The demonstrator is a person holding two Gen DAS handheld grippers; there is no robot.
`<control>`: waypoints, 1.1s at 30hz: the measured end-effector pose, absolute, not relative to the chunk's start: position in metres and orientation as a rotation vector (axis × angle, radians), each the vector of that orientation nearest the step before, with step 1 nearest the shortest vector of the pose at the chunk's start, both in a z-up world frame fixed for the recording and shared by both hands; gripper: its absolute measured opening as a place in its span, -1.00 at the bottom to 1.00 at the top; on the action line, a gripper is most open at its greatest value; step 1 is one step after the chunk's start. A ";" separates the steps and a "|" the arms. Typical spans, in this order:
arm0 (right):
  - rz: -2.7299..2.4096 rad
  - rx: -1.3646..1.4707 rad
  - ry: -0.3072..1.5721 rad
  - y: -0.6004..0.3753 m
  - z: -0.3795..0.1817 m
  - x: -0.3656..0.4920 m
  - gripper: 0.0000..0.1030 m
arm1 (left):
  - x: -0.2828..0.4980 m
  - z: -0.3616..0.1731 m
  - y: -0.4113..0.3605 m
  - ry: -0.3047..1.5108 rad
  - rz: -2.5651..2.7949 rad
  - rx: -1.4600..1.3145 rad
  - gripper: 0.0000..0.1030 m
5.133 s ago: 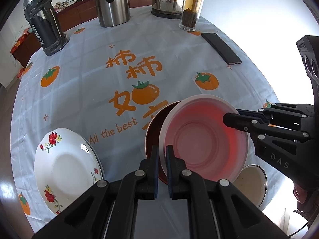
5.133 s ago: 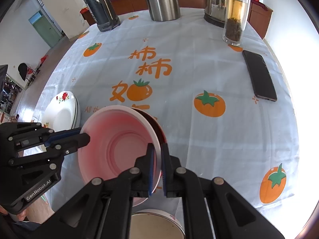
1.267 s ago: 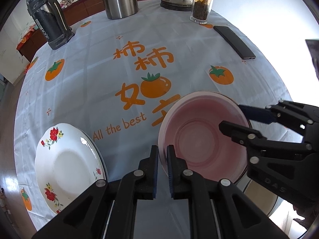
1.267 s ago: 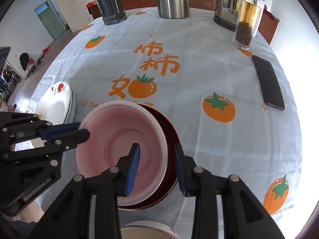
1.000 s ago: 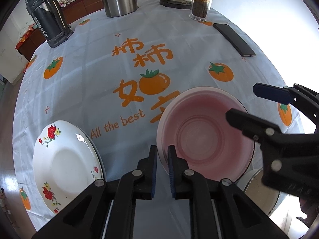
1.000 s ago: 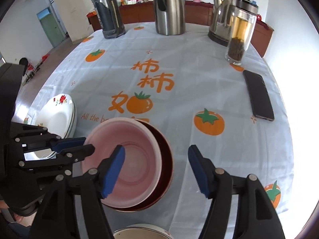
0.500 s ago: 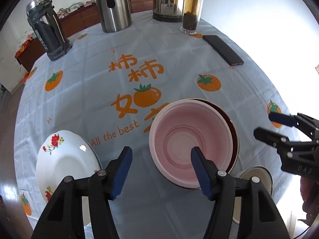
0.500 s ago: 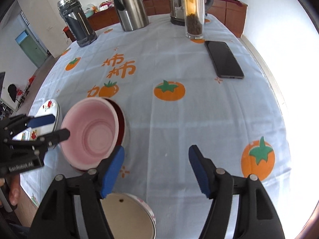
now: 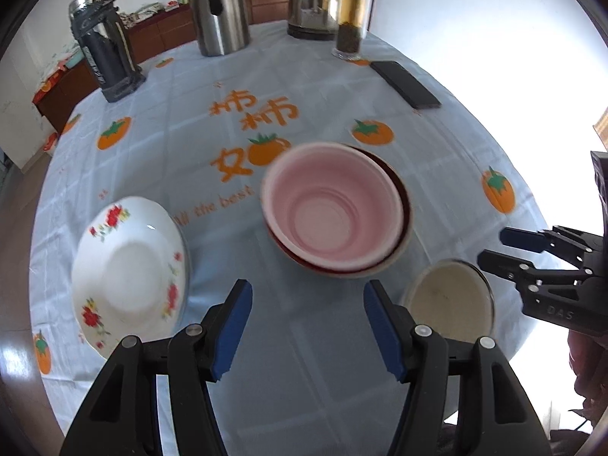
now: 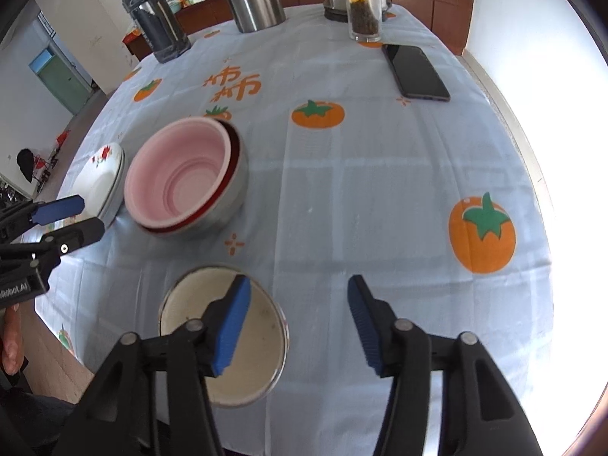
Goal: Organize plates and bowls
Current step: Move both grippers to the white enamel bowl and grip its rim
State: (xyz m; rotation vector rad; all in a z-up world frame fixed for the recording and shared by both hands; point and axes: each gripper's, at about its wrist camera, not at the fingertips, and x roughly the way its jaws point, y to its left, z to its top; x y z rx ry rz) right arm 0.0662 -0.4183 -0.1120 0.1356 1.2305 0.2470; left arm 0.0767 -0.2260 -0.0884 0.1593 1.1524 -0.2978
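A pink bowl point(image 9: 334, 205) sits nested inside a dark red bowl point(image 9: 402, 190) at the table's middle; both also show in the right wrist view, the pink bowl point(image 10: 178, 174) and the red bowl point(image 10: 233, 167). A white flowered plate stack point(image 9: 129, 269) lies at the left, also in the right wrist view point(image 10: 106, 174). A small cream bowl point(image 9: 448, 300) stands near the front edge point(image 10: 228, 342). My left gripper point(image 9: 306, 326) is open and empty, short of the bowls. My right gripper point(image 10: 298, 323) is open and empty, its left finger over the cream bowl.
At the far side stand a steel thermos point(image 9: 220, 11), a dark flask point(image 9: 102, 60), a kettle point(image 9: 311, 0) and a glass tea bottle point(image 9: 351, 19). A black phone point(image 10: 416, 72) lies at the right. The tablecloth point(image 10: 380, 174) has orange prints.
Both grippers let go of the pink bowl, which now rests in the red bowl. Both opened wide and pulled back; the right one swung over the cream bowl.
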 end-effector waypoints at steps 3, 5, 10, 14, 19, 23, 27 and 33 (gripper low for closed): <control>0.258 0.125 1.255 -0.415 -0.117 0.055 -0.26 | 0.062 -0.098 -0.243 1.184 -0.354 0.173 0.23; 0.263 0.119 1.265 -0.414 -0.119 0.049 -0.28 | 0.054 -0.101 -0.254 1.194 -0.386 0.187 0.23; 0.280 0.103 1.284 -0.411 -0.123 0.035 -0.45 | 0.040 -0.107 -0.274 1.206 -0.438 0.207 0.23; 0.294 0.107 1.286 -0.411 -0.125 0.029 -0.54 | 0.035 -0.114 -0.280 1.232 -0.451 0.191 0.23; 0.314 0.115 1.292 -0.414 -0.130 0.027 -0.62 | 0.030 -0.127 -0.285 1.280 -0.453 0.183 -0.10; 0.334 0.104 1.288 -0.412 -0.130 0.026 -0.66 | 0.029 -0.139 -0.285 1.326 -0.437 0.159 -0.36; 0.361 0.071 1.284 -0.407 -0.130 0.024 -0.78 | 0.024 -0.137 -0.289 1.308 -0.436 0.160 -0.56; 0.359 0.075 1.282 -0.406 -0.130 0.024 -0.81 | 0.025 -0.134 -0.283 1.308 -0.451 0.146 -0.62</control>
